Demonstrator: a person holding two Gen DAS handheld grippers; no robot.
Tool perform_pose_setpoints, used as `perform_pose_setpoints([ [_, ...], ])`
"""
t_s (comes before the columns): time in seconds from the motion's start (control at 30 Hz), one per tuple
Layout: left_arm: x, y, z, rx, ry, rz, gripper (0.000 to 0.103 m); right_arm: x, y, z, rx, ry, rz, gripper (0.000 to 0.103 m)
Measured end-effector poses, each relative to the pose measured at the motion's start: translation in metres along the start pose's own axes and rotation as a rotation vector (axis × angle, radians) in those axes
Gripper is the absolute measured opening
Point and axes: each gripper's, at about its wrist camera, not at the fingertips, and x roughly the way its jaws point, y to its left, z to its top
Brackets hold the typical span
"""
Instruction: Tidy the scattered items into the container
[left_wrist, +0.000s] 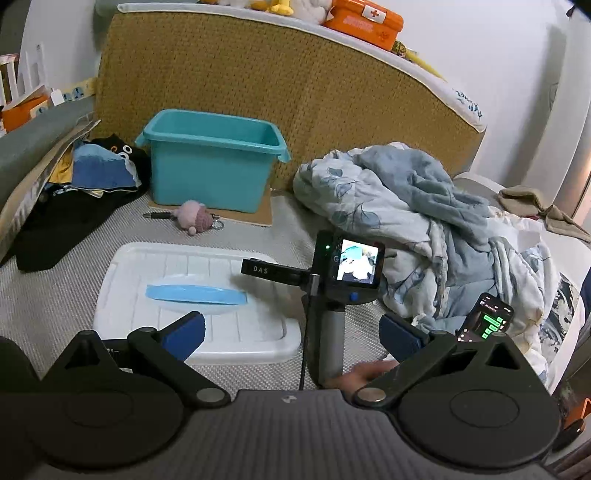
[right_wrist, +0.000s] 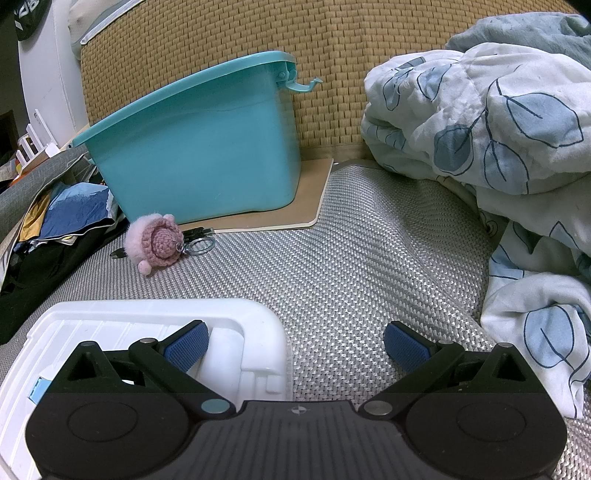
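Note:
A teal plastic bin (left_wrist: 210, 162) (right_wrist: 199, 155) stands open on a brown board against the woven headboard. In front of it lie a pink crocheted keychain (left_wrist: 194, 218) (right_wrist: 157, 242) with a metal ring and a dark pen (left_wrist: 159, 215) (right_wrist: 195, 232). The bin's white lid (left_wrist: 192, 299) (right_wrist: 147, 332) with a blue handle lies flat on the grey mat. My left gripper (left_wrist: 291, 332) is open above the lid's near edge. My right gripper (right_wrist: 295, 343) is open too, its left finger over the lid's corner. The right gripper's handle and camera (left_wrist: 347, 269) show in the left wrist view.
A crumpled leaf-print blanket (left_wrist: 424, 221) (right_wrist: 498, 147) fills the right side. Dark clothes and a blue bag (left_wrist: 92, 173) (right_wrist: 70, 210) pile up at the left. A phone (left_wrist: 487, 321) with a lit screen lies near the blanket. An orange first-aid box (left_wrist: 365, 22) sits on the headboard.

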Motion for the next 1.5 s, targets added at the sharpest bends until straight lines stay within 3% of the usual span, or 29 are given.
perform_pose_setpoints([
  [0.33,0.016,0.007,0.010,-0.030,0.011,-0.006,0.103,0.000,0.000,0.000,0.000,0.000,0.000,0.103],
  [0.6,0.032,0.023,0.019,-0.060,0.014,0.036,0.103,0.000,0.000,0.000,-0.005,0.002,0.005,0.103],
  [0.77,0.042,0.034,0.027,-0.066,0.010,0.063,0.103,-0.003,-0.002,0.004,-0.041,0.034,0.030,0.103],
  [0.83,0.046,0.036,0.030,-0.066,0.006,0.073,0.103,-0.008,0.000,0.006,-0.121,0.046,0.045,0.099],
  [0.9,0.051,0.039,0.034,-0.066,0.002,0.081,0.103,-0.018,0.006,0.006,-0.179,-0.007,-0.035,0.092],
  [0.97,0.057,0.042,0.037,-0.065,-0.001,0.087,0.103,-0.028,0.015,0.008,-0.228,-0.063,-0.117,0.091],
  [1.1,0.067,0.048,0.044,-0.064,-0.008,0.097,0.103,-0.042,0.018,0.021,-0.207,-0.078,0.003,0.086],
  [1.2,0.076,0.053,0.049,-0.053,-0.014,0.111,0.103,-0.047,0.019,0.029,-0.185,-0.098,0.016,0.081],
  [1.5,0.105,0.072,0.061,-0.038,-0.027,0.141,0.103,-0.041,0.031,0.054,-0.191,-0.096,0.091,0.081],
])
